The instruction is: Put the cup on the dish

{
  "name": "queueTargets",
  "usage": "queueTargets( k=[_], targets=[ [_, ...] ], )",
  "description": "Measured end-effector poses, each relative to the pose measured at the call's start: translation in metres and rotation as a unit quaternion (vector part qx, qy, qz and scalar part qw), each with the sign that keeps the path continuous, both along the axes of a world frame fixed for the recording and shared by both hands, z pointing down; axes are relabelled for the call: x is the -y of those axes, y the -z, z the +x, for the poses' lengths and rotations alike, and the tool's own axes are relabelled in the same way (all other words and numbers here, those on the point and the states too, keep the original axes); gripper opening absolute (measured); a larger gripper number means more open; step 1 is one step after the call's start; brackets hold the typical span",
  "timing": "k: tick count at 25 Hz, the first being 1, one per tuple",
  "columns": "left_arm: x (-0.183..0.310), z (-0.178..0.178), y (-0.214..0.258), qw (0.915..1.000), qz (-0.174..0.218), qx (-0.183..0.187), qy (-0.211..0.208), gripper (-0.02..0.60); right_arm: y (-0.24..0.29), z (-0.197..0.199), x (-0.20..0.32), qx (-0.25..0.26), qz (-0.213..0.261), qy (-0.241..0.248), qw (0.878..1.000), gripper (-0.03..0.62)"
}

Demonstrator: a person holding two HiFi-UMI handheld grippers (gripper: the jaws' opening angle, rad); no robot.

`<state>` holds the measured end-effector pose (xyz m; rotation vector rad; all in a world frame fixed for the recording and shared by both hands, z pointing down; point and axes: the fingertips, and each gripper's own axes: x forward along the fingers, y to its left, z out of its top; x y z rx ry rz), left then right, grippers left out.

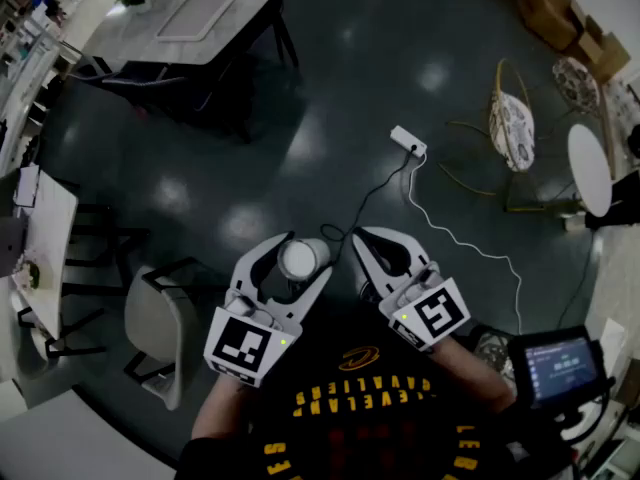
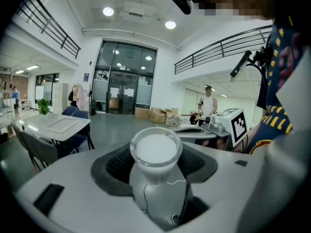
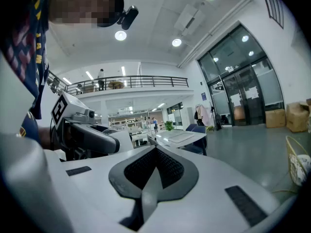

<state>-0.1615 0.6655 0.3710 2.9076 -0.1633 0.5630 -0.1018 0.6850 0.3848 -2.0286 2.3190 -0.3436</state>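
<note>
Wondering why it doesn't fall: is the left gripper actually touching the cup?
Touching. The left gripper view shows the cup sitting between the left gripper's dark pads, both against its sides; in the head view it hangs above the floor.

Power strip (image 1: 408, 140) on floor (image 1: 330, 88); table (image 1: 125, 38), cardboard boxes (image 1: 560, 13) well apart.

Cup (image 1: 298, 259) between left gripper (image 1: 300, 252) jaws; right gripper (image 1: 357, 238) just right; power strip (image 1: 408, 140) on floor (image 1: 330, 118) ahead.
</note>
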Motion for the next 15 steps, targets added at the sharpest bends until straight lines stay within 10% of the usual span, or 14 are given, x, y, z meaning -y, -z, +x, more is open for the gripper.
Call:
queueTargets(
  k=[12, 15],
  targets=[
    [-0.059, 0.072, -0.003, 0.9984, 0.033, 0.043, -0.019, 0.268, -0.02, 0.038, -0.076, -0.049, -0.012, 0.055, 0.997, 0.009],
    [-0.043, 0.075, 0.005, 0.9973, 0.046, 0.051, -0.023, 0.268, -0.027, 0.031, -0.061, -0.06, -0.021, 0.076, 0.995, 0.095]
  ],
)
